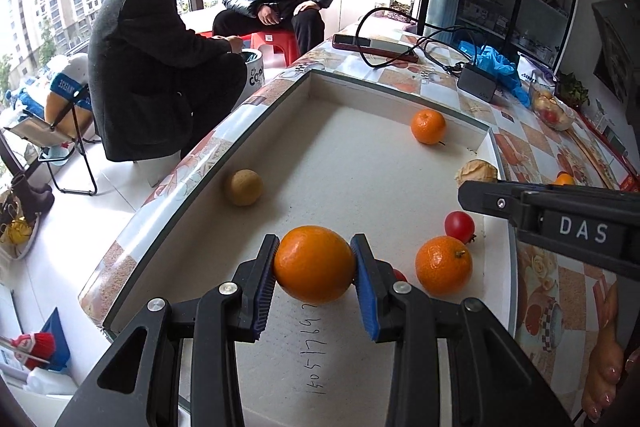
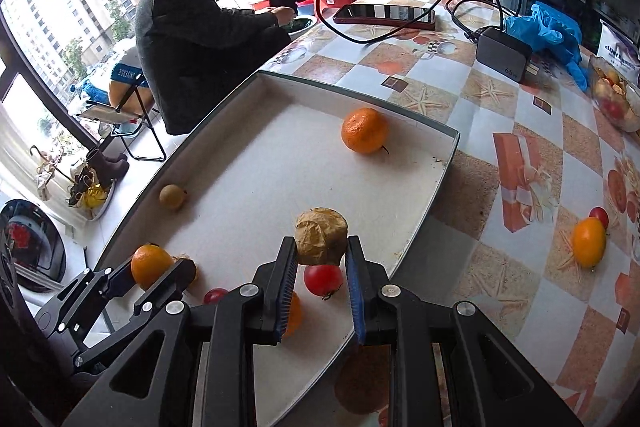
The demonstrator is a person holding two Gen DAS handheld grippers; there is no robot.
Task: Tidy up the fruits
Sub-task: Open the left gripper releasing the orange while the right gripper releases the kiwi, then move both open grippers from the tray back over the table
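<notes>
Left tool (image 1: pixel 314 267): blue pads are set partway apart and pressed against both sides of a smooth orange (image 1: pixel 314 264), which is held just above the floor of the white tray (image 1: pixel 360 163), near the tray's near end; the tool is angled steeply downward. Right tool (image 2: pixel 321 253): fingers are drawn close together and clamped on a crumpled brown fruit (image 2: pixel 321 235), which is carried over the tray's near right part, directly above a red tomato (image 2: pixel 323 279) lying on the tray floor; this tool is also pitched steeply downward, and its black body is seen entering from the right in the left wrist view, above the tray's right rim. Tray contents, relative to the tray: one dimpled mandarin (image 1: pixel 428 126) near the far right corner; one small tan round fruit (image 1: pixel 243 187) against the left wall; a second mandarin (image 1: pixel 443 265) with a stem near the right wall at the near end, with the red tomato just behind it; a further small red fruit (image 2: pixel 216 295) partly hidden by the tools. Outside the tray, on the patterned table (image 2: pixel 500 115): one orange fruit (image 2: pixel 588 242) with a small red one touching it, well to the tray's right.
</notes>
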